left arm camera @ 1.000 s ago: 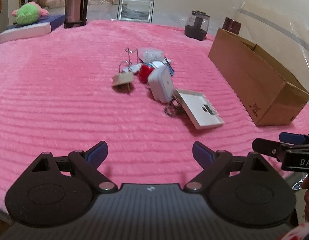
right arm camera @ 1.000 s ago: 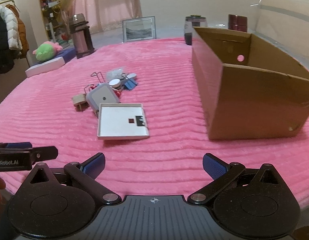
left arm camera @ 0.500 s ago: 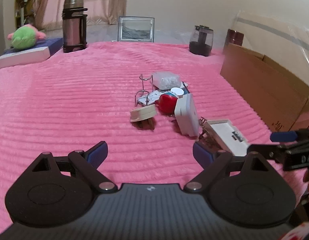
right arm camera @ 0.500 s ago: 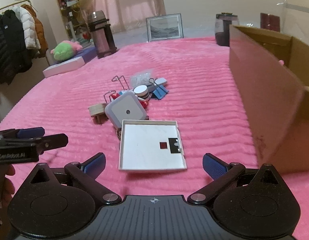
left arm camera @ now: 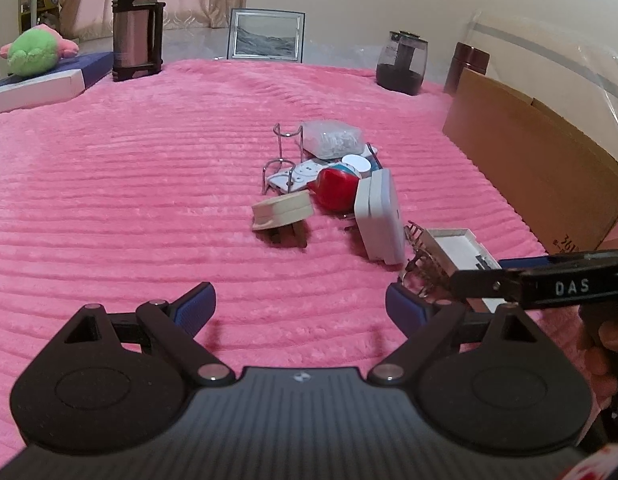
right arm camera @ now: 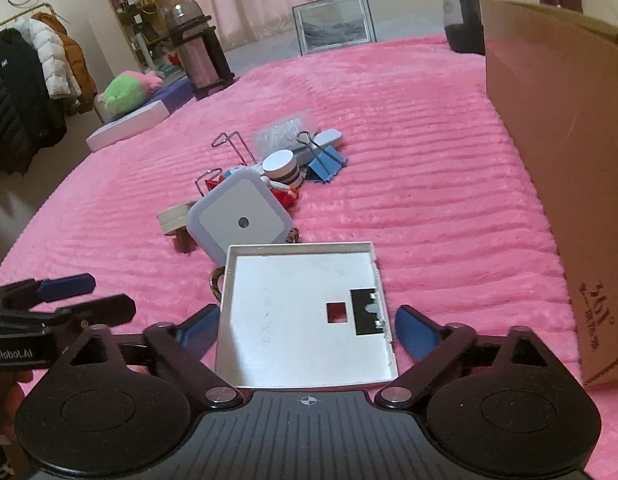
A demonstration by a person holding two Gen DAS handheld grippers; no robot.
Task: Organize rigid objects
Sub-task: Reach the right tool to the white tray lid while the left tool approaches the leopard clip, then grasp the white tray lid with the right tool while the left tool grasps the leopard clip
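A pile of small rigid objects lies mid-bed on the pink blanket [left arm camera: 149,200]: a white square plug unit [right arm camera: 241,220], a red piece [left arm camera: 335,188], a beige disc [left arm camera: 283,208], blue binder clips [right arm camera: 325,164] and a clear bag [left arm camera: 331,140]. A shallow white square tray [right arm camera: 293,320] lies nearest. My right gripper [right arm camera: 305,328] straddles it, jaws closing, pads close to its side edges but not visibly pressing. My left gripper [left arm camera: 301,304] hangs open over bare blanket, left of the tray [left arm camera: 465,252], with nothing between its fingers.
An open cardboard box [right arm camera: 557,140] stands along the right side. At the bed's far edge stand a steel flask [left arm camera: 135,24], a framed picture [left arm camera: 267,34] and a dark jar [left arm camera: 403,62]. A green plush toy [left arm camera: 31,50] lies on a flat box at the far left.
Both grippers have moved forward and lower toward the pile. The white tray now lies between the right gripper's fingers, which have narrowed. The left gripper's opening is unchanged.
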